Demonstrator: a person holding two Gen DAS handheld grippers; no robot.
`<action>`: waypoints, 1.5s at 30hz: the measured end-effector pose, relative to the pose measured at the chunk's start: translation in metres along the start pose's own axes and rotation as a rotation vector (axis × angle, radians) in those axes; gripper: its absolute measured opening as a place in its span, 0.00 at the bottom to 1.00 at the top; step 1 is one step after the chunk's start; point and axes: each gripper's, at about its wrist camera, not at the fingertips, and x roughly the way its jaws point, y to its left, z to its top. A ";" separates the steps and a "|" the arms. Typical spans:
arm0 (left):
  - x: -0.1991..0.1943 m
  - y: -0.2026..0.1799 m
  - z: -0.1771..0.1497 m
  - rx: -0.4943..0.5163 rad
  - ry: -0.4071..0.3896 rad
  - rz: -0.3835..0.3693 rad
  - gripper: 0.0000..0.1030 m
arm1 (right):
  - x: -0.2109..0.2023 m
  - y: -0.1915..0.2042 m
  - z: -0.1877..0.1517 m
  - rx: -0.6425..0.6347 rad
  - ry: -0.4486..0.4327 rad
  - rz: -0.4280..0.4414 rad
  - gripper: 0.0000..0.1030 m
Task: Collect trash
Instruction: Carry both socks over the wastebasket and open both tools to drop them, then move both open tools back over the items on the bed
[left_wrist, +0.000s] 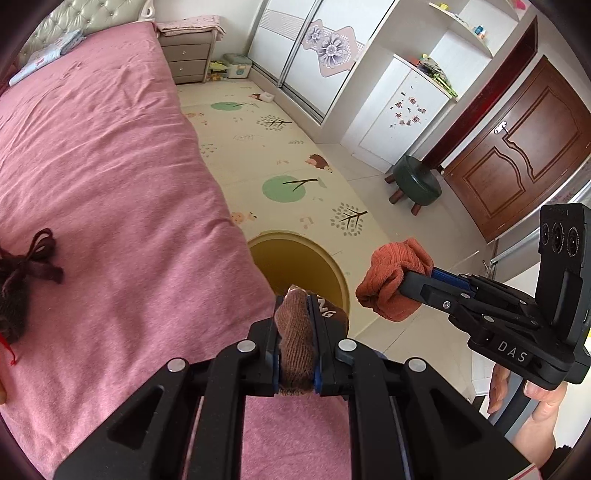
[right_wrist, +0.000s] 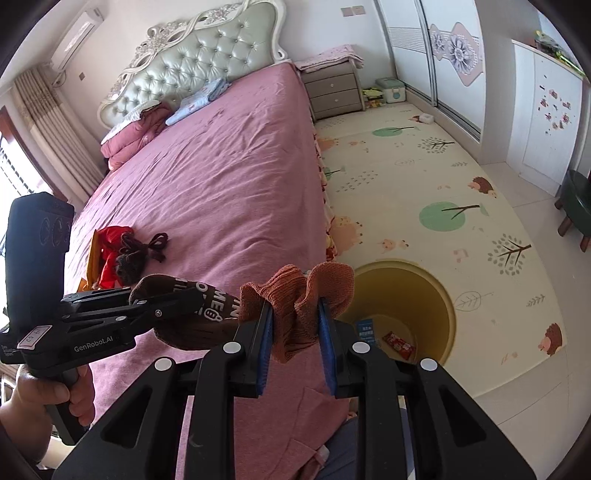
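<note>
Socks fill both grippers: left gripper (left_wrist: 298, 325) jaws clamped on a brown knit sock (left_wrist: 295, 343) with white lettering; right gripper (right_wrist: 296, 325) jaws clamped on a crumpled orange sock (right_wrist: 295, 295); yellow bin (right_wrist: 439, 295) below.

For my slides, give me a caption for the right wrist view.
Right tongs grip an orange sock beside the yellow bin; left tongs hold a brown sock.

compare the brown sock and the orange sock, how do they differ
The brown sock is dark with white lettering and sits in the left gripper; the orange sock is plain, bunched into folds, and sits in the right gripper. In the right wrist view the orange one is nearer the yellow bin. Both are knitted and clamped between jaws.
</note>
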 end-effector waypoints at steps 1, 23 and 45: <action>0.005 -0.005 0.003 0.007 0.007 -0.005 0.12 | -0.001 -0.007 0.000 0.013 0.000 -0.007 0.22; 0.088 -0.046 0.055 0.053 0.090 -0.047 0.15 | -0.002 -0.083 0.004 0.138 -0.016 -0.060 0.26; 0.009 0.005 0.030 -0.023 -0.035 0.072 0.73 | -0.013 -0.016 0.015 0.043 -0.042 0.015 0.47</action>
